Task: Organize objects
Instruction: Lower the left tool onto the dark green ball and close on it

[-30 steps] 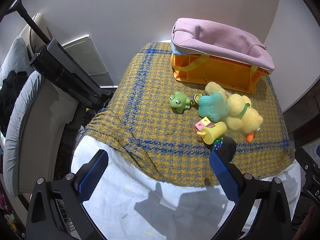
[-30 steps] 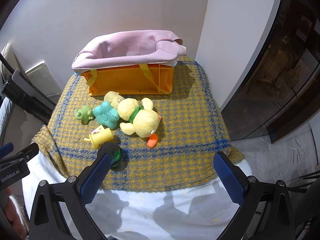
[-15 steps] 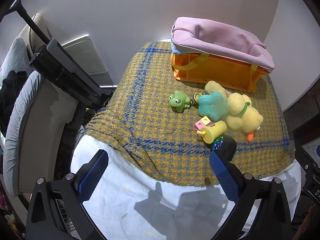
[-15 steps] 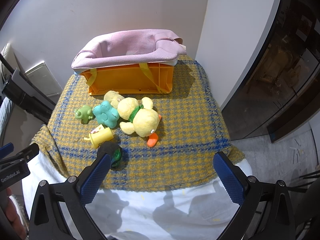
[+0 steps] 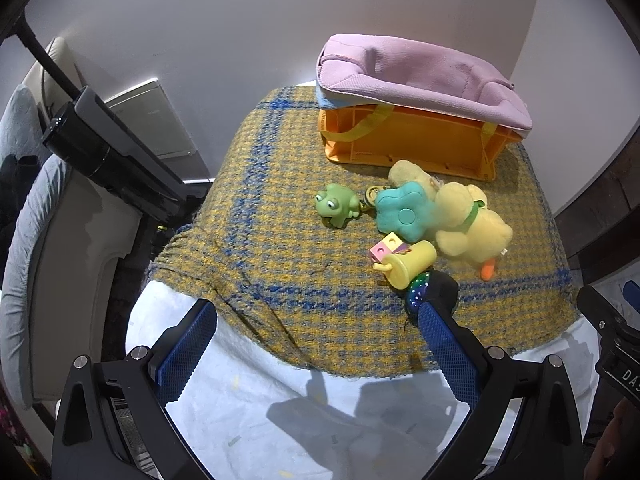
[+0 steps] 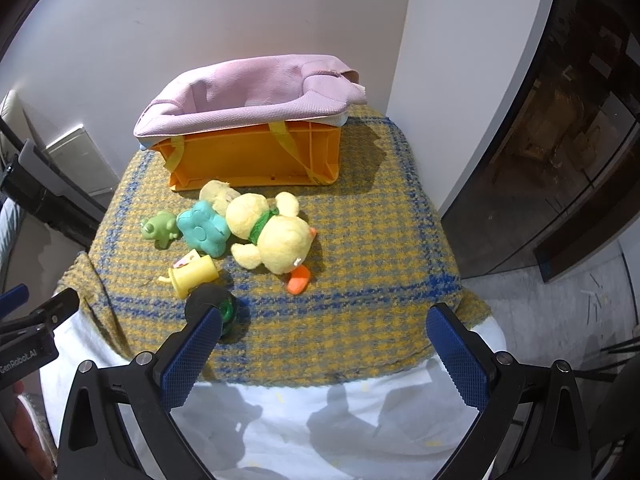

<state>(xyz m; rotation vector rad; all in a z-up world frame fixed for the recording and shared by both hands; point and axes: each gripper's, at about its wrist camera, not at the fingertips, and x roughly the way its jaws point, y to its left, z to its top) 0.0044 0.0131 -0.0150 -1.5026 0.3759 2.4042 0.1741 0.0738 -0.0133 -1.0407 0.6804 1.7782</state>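
Near the table's front edge, both the left gripper [image 5: 316, 344] and right gripper [image 6: 324, 344] hung wide apart, holding nothing; toys clustered before the pink-lined orange plastic crate [image 6: 256, 156] at the back edge.

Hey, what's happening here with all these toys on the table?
A person holds a two-finger gripper in each hand, and both the left gripper and the right gripper hang open and empty over the table's near edge. Nothing is picked up. On the checked cloth lie a plush duck, a teal flower toy, a green frog, a yellow cup and a dark sparkly ball. The orange crate with the pink liner stands behind them.
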